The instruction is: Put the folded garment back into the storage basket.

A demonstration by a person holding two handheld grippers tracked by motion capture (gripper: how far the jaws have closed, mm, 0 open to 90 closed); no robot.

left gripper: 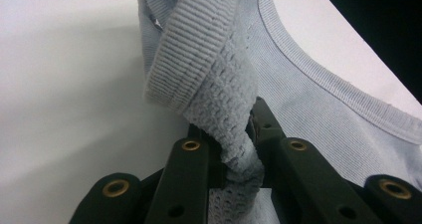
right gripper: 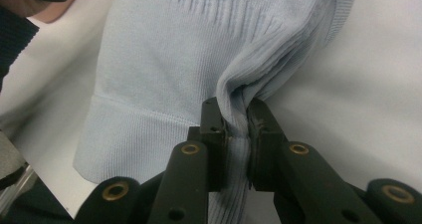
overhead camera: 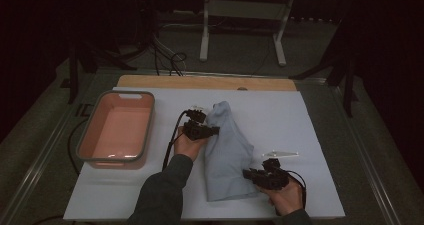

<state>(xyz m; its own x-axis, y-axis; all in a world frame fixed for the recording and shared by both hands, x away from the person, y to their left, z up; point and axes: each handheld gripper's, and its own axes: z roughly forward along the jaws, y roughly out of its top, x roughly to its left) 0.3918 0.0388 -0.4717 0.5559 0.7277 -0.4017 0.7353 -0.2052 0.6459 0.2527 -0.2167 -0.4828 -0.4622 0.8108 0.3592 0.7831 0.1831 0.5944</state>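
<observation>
left tool (left gripper: 234,134): clamped on sweater (overhead camera: 227,150) cuff, mid-frame
right tool (right gripper: 236,124): pinched sweater hem, lower right
tip: lift both evenly, keep fabric taut

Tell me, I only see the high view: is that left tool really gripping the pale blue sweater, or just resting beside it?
Observer: Gripping. In the left gripper view the left tool pinches a bunched knit fold of the sweater between its jaws.
Operator: Which part of it?
Observer: A ribbed cuff hangs just beyond the jaws, so it looks like a sleeve end.
Operator: And the right tool?
Observer: Its own view shows the right tool shut on a gathered ribbed edge of the sweater.
</observation>
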